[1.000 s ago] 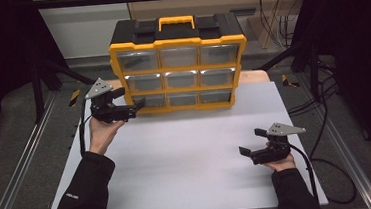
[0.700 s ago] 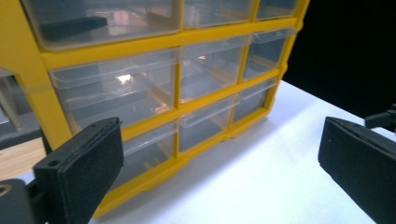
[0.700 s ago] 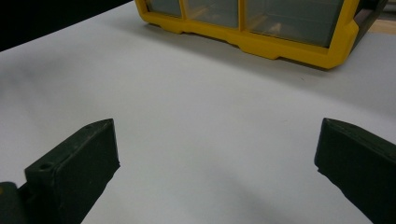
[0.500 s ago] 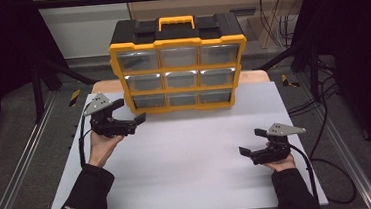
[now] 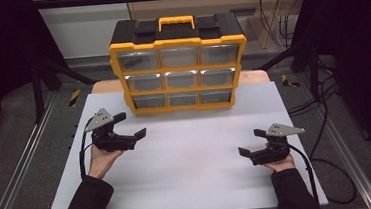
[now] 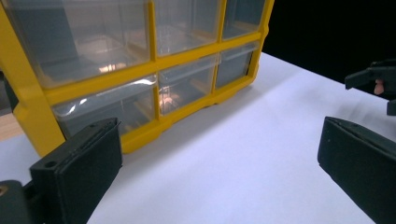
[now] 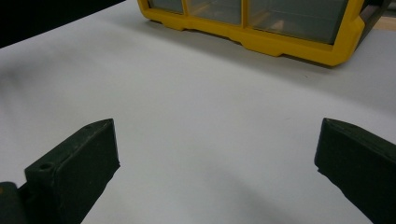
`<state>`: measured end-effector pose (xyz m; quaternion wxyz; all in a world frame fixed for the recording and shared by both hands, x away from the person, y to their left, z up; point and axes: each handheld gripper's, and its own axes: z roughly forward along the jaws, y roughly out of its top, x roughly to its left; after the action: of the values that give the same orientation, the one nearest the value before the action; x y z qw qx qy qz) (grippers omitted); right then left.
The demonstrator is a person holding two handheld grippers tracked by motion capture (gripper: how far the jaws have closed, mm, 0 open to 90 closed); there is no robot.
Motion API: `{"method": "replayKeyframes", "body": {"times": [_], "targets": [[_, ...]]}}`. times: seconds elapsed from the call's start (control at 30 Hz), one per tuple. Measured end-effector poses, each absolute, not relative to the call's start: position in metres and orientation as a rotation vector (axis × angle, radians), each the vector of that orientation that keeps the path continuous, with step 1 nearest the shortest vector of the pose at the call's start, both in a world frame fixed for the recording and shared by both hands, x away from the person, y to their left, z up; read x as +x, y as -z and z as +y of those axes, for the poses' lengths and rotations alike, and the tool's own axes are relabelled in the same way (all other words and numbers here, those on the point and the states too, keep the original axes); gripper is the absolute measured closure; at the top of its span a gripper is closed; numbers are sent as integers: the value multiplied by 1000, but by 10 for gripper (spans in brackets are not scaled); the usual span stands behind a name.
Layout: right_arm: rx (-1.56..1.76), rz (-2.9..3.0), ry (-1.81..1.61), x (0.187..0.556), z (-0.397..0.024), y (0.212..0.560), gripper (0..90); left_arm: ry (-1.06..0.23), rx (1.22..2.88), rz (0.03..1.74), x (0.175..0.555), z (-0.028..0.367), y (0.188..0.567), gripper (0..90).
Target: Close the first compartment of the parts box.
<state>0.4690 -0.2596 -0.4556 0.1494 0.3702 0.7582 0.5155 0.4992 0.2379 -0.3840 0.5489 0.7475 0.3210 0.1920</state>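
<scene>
High view: a yellow organizer point(image 5: 179, 65) stands at the far edge of the white table point(image 5: 189, 179), all drawers shut. Near its lower left corner, apart from it, is the left gripper point(image 5: 129, 125); its jaws have just been opening and now gape wide, with nothing between them. Well apart, the right gripper point(image 5: 252, 144) rests near the table's right edge, jaws spread and empty.

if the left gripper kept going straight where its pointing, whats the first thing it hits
Probably the yellow drawer cabinet: the left gripper, jaws open and empty, faces its lower drawers across bare table.
</scene>
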Motion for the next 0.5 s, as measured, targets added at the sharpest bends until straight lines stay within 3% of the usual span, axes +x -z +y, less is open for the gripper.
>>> {"method": "replayKeyframes", "body": {"times": [0.5], "targets": [[1061,2188,-1471,469,-259,457,1,-421,1792,786,481,263,430,0]]}}
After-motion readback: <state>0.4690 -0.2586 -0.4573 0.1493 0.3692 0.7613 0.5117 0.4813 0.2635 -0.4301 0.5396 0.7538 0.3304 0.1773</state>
